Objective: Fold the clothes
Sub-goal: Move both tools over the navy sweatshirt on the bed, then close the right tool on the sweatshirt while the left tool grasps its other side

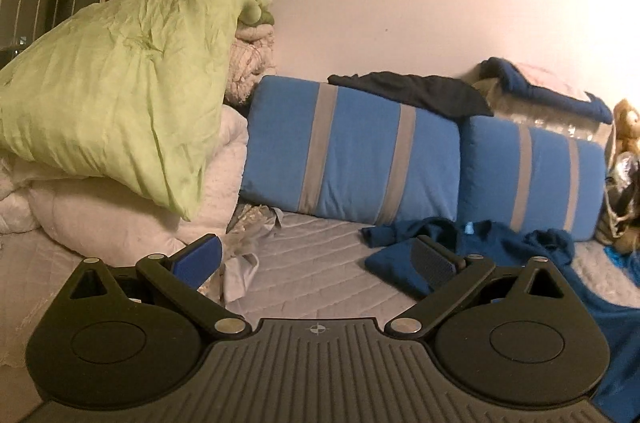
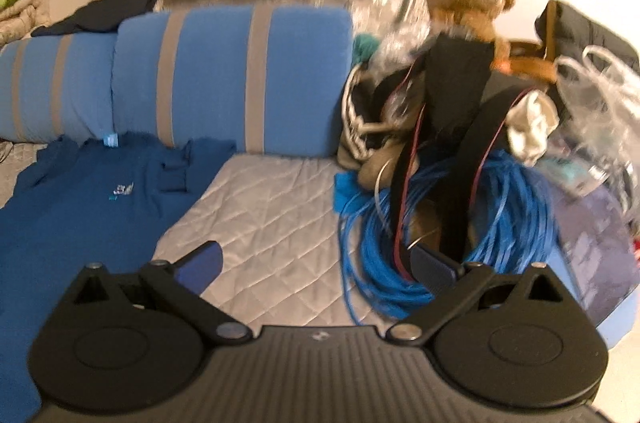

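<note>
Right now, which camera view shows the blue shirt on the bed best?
The right wrist view shows the blue shirt best: collar tag, chest logo and one sleeve are visible, spread flat. The left wrist view shows only its rumpled upper part, partly behind the left gripper, whose jaws are open.

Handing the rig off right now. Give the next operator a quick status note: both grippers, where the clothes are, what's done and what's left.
Left gripper: open, empty, above the mattress.
Right gripper: open, empty, facing the blue cable coil.
Blue shirt: spread on the mattress below the striped cushions, one sleeve already turned in, sides otherwise loose.
Dark garment: draped over the cushions, unfolded.
Left: finish folding the shirt, then likely the dark garment.
</note>
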Action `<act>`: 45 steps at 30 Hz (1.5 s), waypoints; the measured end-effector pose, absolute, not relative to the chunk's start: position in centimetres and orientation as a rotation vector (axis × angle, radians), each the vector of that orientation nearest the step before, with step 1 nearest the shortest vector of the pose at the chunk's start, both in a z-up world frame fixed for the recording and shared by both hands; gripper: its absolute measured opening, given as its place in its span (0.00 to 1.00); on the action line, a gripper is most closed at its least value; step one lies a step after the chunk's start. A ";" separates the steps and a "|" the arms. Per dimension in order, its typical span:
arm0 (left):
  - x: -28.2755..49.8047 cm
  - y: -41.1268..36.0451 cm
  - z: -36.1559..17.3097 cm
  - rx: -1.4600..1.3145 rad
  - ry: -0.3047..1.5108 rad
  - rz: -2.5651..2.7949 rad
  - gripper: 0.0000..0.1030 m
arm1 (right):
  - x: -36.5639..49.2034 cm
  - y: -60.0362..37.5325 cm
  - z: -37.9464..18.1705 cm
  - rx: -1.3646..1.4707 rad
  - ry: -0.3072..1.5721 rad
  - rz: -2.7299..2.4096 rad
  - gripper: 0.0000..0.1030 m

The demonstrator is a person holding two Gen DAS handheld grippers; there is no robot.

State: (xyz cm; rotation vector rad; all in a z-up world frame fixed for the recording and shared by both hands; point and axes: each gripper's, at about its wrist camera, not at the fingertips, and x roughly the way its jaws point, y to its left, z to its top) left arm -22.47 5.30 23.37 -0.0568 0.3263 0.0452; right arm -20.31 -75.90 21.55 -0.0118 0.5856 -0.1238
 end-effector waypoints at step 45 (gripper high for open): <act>-22.9 -5.7 15.6 -0.080 0.449 -0.158 1.00 | -21.3 -60.6 10.7 0.444 0.916 0.379 0.62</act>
